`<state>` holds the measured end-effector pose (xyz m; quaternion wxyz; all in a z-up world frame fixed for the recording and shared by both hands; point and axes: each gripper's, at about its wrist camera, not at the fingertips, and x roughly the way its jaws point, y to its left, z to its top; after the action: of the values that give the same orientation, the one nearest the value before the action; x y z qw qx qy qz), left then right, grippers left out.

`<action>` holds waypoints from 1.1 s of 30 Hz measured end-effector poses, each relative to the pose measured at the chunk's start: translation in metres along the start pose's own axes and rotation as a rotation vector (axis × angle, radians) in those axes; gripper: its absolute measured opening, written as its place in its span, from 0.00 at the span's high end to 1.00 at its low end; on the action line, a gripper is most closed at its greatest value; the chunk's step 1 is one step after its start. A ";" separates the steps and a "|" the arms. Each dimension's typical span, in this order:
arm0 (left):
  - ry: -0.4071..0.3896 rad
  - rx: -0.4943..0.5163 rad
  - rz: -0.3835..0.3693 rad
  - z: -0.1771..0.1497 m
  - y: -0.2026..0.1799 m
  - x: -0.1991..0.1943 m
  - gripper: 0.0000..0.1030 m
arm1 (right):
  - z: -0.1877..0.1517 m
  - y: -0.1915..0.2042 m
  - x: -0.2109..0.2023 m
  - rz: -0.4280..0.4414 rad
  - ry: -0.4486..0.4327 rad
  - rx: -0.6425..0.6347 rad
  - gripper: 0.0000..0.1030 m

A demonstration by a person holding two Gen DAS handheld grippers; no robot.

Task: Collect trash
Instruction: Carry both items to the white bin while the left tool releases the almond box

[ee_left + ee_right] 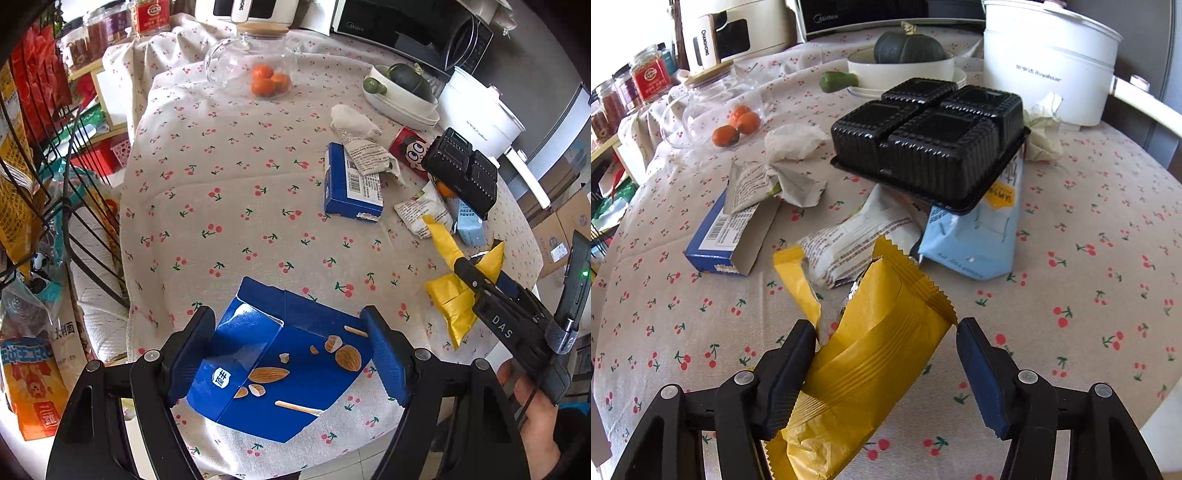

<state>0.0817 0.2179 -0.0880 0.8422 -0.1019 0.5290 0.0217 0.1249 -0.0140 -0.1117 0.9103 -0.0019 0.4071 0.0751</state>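
Right wrist view: we find the yellow wrapper point(871, 354) lying on the cherry-print tablecloth point(1071, 229) between the right gripper point(886, 373) fingers, left pad touching, right pad apart. Our left gripper point(291, 354) pinches a blue almond box point(280, 369) near the table edge.

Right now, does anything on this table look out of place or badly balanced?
Yes. The black plastic tray lies upside down and tilted on top of the light blue packet, with one edge hanging over, so it looks unstable. Around it, torn wrappers and an open blue box lie scattered on the tablecloth.
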 end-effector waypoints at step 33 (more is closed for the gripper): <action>-0.038 0.240 -0.233 0.028 -0.258 0.012 0.20 | 0.041 -0.281 -0.123 -0.189 -0.038 0.126 0.33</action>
<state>0.1491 -0.0296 -0.0486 0.8549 -0.0609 0.4965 -0.1377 0.1135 -0.3059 -0.0097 0.9191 0.0186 0.3919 -0.0367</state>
